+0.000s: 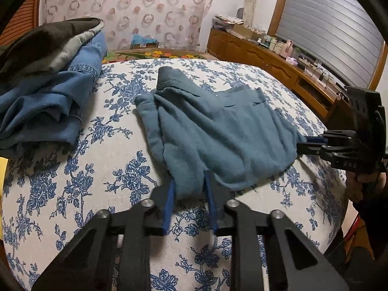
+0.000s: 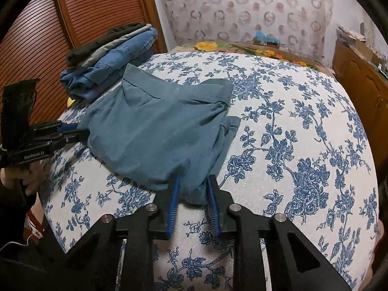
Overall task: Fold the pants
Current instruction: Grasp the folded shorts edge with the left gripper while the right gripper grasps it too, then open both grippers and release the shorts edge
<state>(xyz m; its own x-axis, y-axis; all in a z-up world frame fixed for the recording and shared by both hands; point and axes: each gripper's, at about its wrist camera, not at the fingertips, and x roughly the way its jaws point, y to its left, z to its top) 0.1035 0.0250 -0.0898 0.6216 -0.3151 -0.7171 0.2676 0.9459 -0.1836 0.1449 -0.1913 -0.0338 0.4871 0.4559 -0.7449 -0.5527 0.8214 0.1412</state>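
although the teal pants [image 1: 218,131] already lie bunched into a rough, doubled-up heap on the flowered bed [image 1: 101,194], the fold looks only partway done, with smoothing and another fold left. left tongs [image 1: 190,189] and right tongs [image 2: 194,191] each pinch a near corner of the cloth. one tool reads "genrobot.ai" [image 2: 34,157].

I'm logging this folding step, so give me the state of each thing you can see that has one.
teal pants: partly folded, rumpled, flat on the floral bedspread.
left gripper: shut on the pants' near edge.
right gripper: shut on the pants' near edge.
stack of clothes: folded, piled at the bed's far left, jeans under darker items.
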